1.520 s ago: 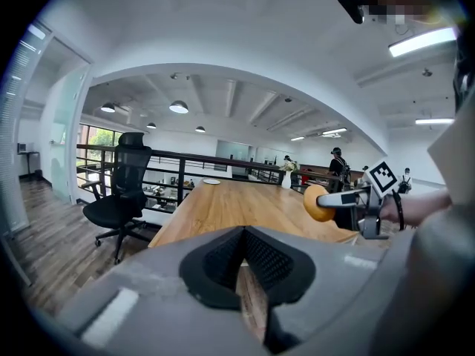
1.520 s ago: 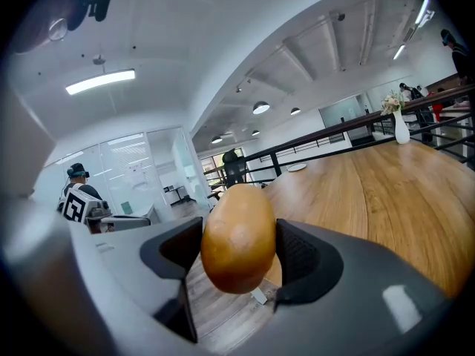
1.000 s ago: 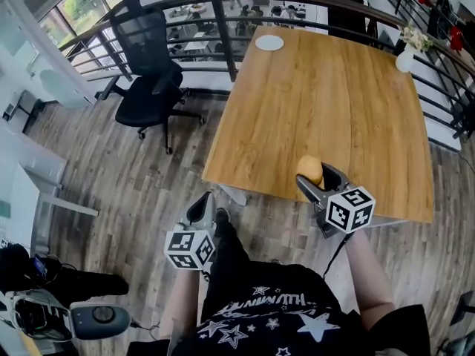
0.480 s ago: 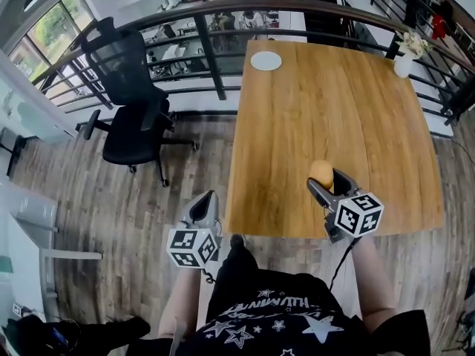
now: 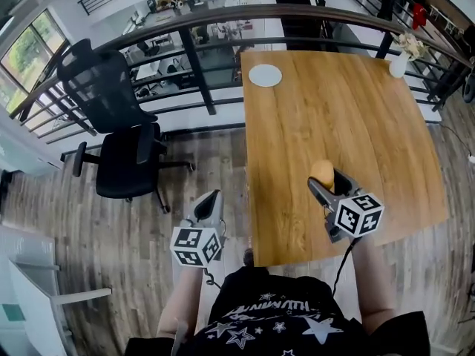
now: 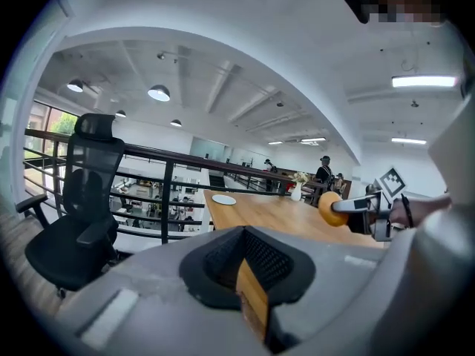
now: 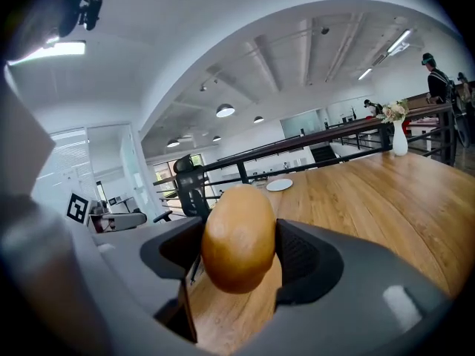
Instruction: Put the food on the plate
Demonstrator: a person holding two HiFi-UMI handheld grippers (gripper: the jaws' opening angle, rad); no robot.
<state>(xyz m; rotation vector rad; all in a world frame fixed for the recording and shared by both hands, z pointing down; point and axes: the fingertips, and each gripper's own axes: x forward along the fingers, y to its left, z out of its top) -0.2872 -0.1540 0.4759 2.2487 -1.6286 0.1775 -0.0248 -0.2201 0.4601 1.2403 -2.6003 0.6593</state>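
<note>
Bread roll [image 5: 321, 172], golden-brown and oval, sits clamped between the jaws of the right hand-held gripper [image 5: 326, 179] above the wooden worktop [image 5: 349, 110], well apart from the white plate [image 5: 265, 75] at its far corner, while the left hand-held gripper [image 5: 208, 202], jaws together and empty, hangs over the floor.

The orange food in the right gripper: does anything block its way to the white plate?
Nothing visible does. Only bare tabletop lies between the food and the plate; the vase stands aside at the far corner.
</note>
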